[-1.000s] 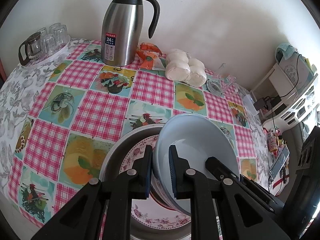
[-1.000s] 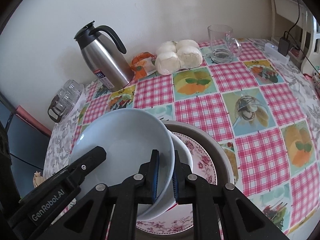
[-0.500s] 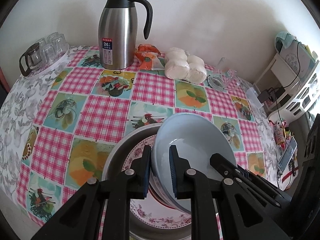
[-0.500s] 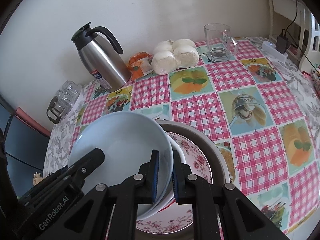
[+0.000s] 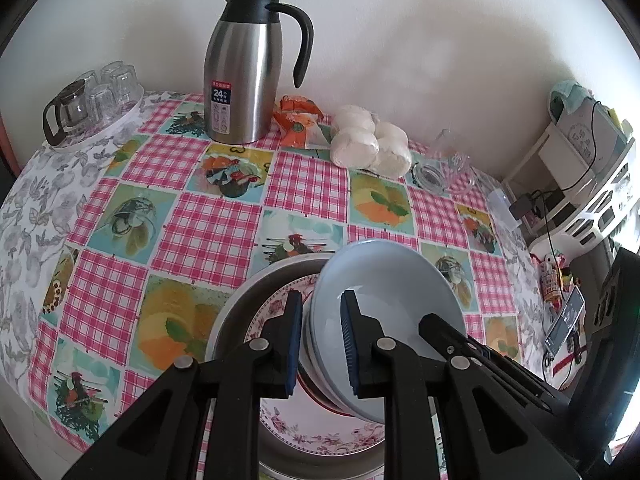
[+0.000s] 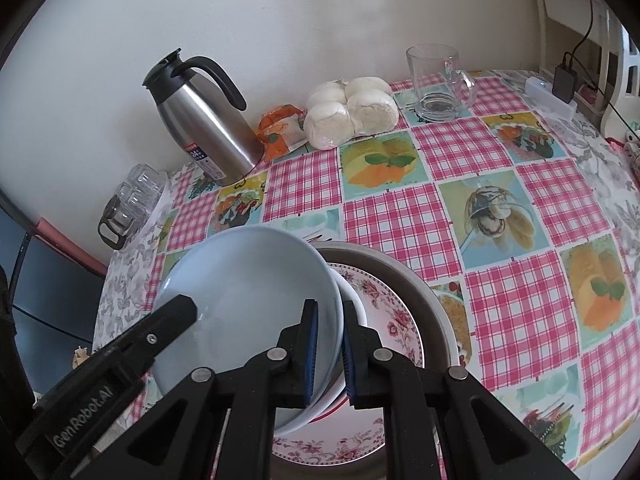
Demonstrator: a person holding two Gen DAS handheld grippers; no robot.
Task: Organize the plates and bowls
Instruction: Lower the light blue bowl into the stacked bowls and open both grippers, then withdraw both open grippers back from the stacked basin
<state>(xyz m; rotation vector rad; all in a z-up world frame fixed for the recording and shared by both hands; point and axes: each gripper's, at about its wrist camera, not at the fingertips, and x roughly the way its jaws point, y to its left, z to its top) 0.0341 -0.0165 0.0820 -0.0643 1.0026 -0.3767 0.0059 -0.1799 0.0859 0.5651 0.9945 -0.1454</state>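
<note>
Left wrist view: the left gripper point(image 5: 322, 296) points down at the light blue round bowl point(image 5: 392, 280). Its jaws have just opened a little. The rim of the bowl is between them, with one blue pad inside the bowl and one outside. I cannot tell if the pads are pressing on the rim.

The bowl is tilted. It sits on top of a white bowl with a red edge point(image 6: 354, 300). That bowl sits on a white plate with pink flowers point(image 5: 320, 428). The plate lies in a big round grey metal pan point(image 5: 240, 312). The pan is at the near edge of the table with the pink checked cloth point(image 5: 200, 232).

In the right wrist view, the right gripper point(image 6: 329, 304) pinches the other side of the blue bowl's rim. One pad is inside and one is outside, and they are close together.

At the far edge of the table, by the wall, stands a tall shiny steel jug with a black lid and handle point(image 5: 240, 80). Just beside it lies an orange packet point(image 5: 298, 120), and next to that is a clear bag of round white buns point(image 5: 372, 144). A clear glass mug point(image 6: 436, 80) stands near the buns. A tray of small glasses point(image 5: 96, 92) is at the far left corner.
</note>
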